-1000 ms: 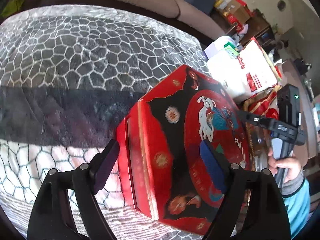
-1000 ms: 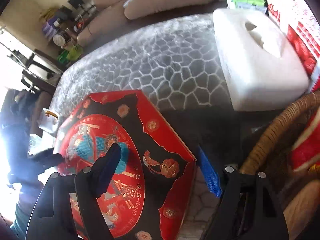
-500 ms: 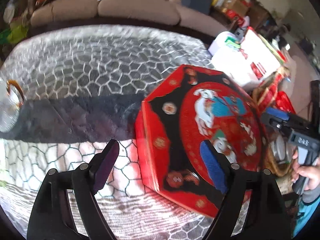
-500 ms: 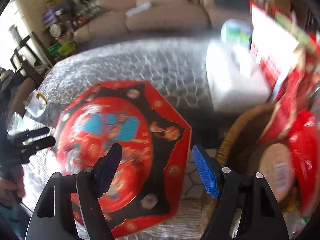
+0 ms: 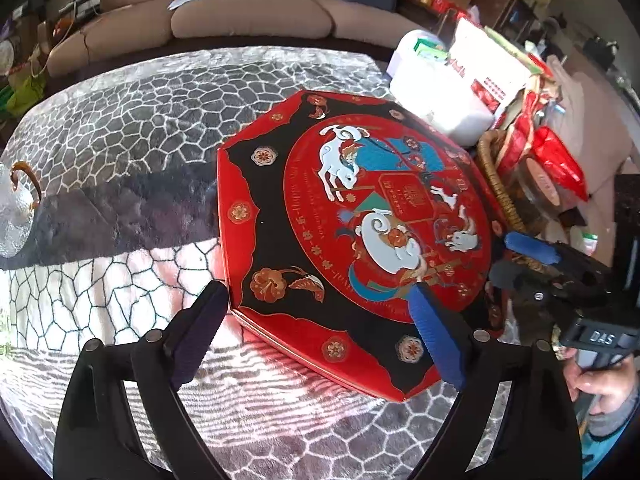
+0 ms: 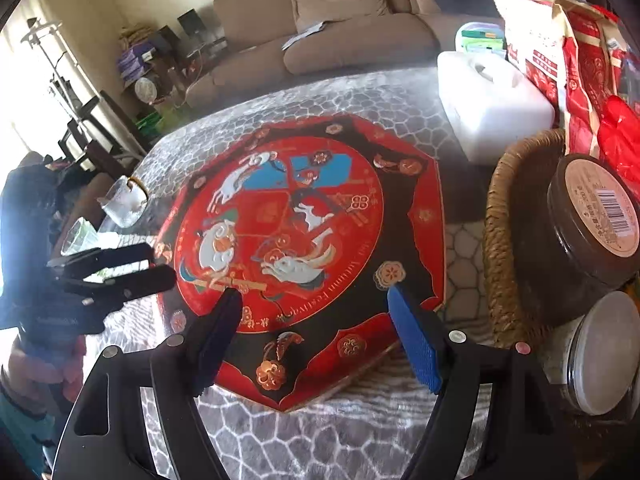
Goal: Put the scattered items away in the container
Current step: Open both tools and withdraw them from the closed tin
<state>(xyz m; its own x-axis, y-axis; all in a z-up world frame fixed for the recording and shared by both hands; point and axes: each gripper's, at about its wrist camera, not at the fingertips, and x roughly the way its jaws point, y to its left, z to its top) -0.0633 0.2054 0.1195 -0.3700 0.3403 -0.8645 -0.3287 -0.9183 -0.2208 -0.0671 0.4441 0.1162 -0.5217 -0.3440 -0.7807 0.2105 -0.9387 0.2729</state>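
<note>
Your left gripper (image 5: 316, 320) and right gripper (image 6: 316, 332) both gape empty over the flat red octagonal tin box (image 5: 352, 220) beside the table's woven wicker basket (image 6: 500, 240).

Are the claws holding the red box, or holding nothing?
Nothing. Both the left claw and the right claw are open above the red box, which lies flat on the table.

Table under a grey-and-white cobble-patterned cloth (image 5: 120, 128), red-and-black octagonal gift box (image 5: 280, 208) mid-surface, white tissue box (image 6: 492, 108) and woven wicker basket (image 6: 504, 240) near right edge, glass teapot (image 5: 16, 216) at left edge.
</note>
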